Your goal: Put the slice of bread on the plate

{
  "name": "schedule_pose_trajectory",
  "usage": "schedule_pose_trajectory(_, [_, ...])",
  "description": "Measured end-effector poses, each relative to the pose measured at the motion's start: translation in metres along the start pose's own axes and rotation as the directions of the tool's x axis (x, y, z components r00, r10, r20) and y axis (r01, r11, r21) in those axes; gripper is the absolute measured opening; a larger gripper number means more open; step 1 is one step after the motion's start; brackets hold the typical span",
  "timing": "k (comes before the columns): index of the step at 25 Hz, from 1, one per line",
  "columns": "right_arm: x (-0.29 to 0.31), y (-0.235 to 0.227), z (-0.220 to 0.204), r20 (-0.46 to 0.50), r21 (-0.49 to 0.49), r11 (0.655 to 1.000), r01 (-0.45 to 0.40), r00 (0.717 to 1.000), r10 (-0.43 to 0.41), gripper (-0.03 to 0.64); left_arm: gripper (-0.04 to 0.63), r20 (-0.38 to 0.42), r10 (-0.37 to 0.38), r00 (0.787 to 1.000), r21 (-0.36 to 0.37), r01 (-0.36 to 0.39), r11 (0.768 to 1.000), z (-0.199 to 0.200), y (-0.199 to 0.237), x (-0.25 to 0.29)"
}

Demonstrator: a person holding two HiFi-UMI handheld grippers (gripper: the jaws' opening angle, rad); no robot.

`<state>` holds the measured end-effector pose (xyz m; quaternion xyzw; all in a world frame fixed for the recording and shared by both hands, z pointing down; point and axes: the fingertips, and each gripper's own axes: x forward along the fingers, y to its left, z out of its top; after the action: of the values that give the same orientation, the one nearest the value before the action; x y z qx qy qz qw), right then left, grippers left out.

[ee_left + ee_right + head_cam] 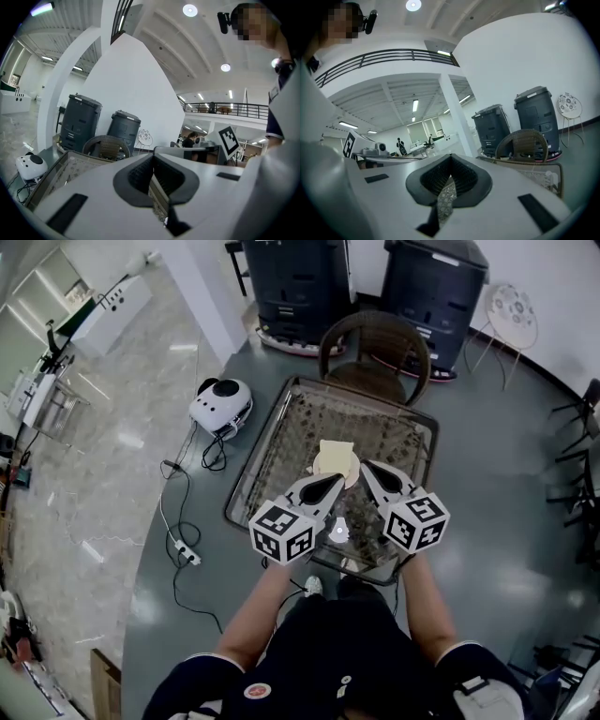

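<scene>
- Forearms [255,615] lowest in head view, one gripper each, marker cubes [282,532] side by side over near edge of table [281,442].
- L gripper [336,480] [152,157]: jaws fully together, tips touching, nothing btw them.
- R gripper [367,468] [450,157]: same, jaws closed tip to tip, empty.
- Bread slice [337,450] lies on plate [322,469], mid-table, just past both gripper tips; both grippers are up in the air, clear of it.
- Plate sits on patterned tabletop.
- Wicker chair [375,348] at table's far side, two dark bins [300,282] behind it.
</scene>
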<state>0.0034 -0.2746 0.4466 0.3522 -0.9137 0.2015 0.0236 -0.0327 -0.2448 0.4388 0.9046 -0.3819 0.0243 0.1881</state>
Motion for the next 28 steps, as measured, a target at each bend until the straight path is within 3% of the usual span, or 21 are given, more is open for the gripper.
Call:
schedule_pose_trajectory(14, [-0.031, 0.046, 0.049, 0.125, -0.073, 0.997, -0.023, 0.992, 0.032, 0.006, 0.006, 0.068, -0.048, 0.997, 0.066, 0.044, 0.997, 0.04, -0.031, -0.029])
schedule_pose_trajectory(28, [-0.036, 0.063, 0.063, 0.154, -0.097, 0.995, -0.019, 0.988, 0.033, 0.006, 0.006, 0.091, -0.065, 0.994, 0.078, 0.058, 0.995, 0.052, -0.038, -0.041])
